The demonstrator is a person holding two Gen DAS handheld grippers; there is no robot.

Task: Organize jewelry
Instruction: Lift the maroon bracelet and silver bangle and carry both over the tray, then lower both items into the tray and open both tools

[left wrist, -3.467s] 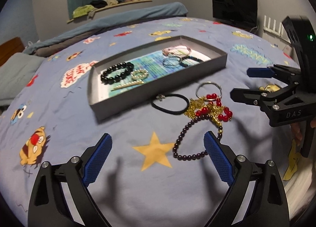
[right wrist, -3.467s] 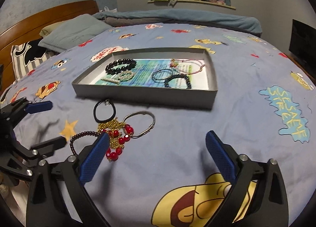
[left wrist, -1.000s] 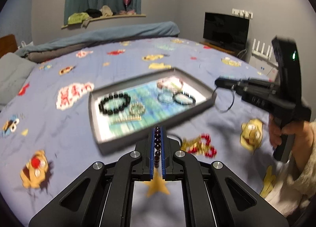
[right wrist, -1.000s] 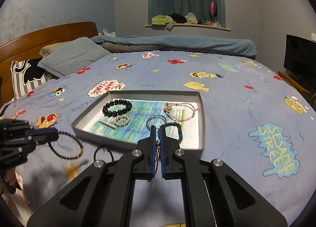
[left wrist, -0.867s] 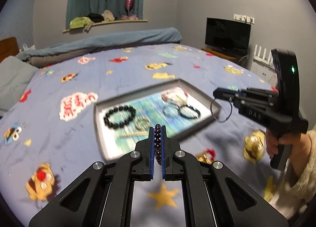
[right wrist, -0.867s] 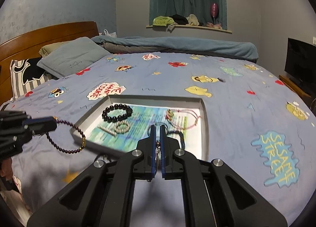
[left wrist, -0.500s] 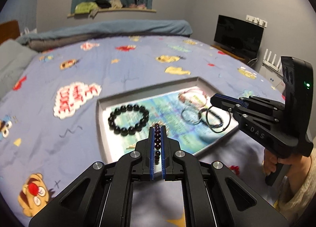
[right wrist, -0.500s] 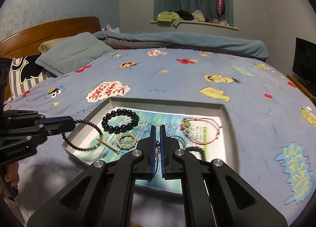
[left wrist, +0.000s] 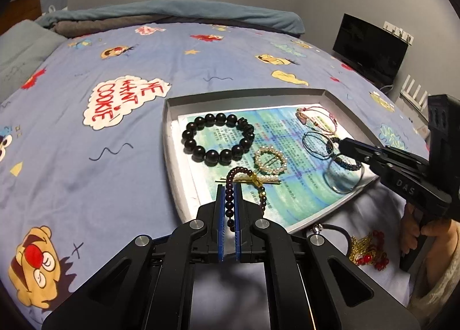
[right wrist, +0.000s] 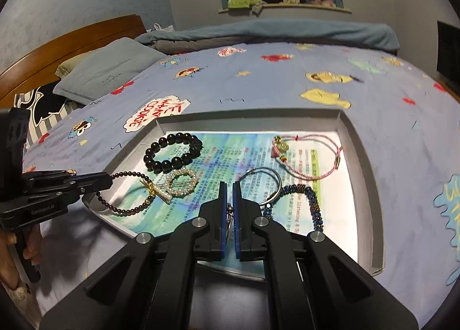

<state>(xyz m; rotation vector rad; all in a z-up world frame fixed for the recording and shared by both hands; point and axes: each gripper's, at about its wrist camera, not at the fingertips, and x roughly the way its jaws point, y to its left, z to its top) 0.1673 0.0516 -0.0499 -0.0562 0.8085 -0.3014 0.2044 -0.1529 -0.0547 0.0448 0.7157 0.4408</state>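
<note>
Step in hand, judged: set both carried pieces into the shallow grey cardboard tray [left wrist: 169, 140] on the bed; lower each over bare paper lining, clear of the large black bead bracelet [left wrist: 218, 142], then release.

Left gripper [left wrist: 229, 200]: clamped on dark purple small-bead bracelet [left wrist: 230, 183], above tray's near edge.

Right gripper [right wrist: 229, 200]: closed on thin silver ring bangle [left wrist: 342, 177], over tray.

My left tongs [left wrist: 228, 196] pinch a dark purple bead bracelet [right wrist: 126, 192], drooping over the shallow grey tray [left wrist: 169, 157]; my right tongs [right wrist: 229, 195] clamp a thin silver wire bangle [left wrist: 342, 175], hanging above its printed liner.
</note>
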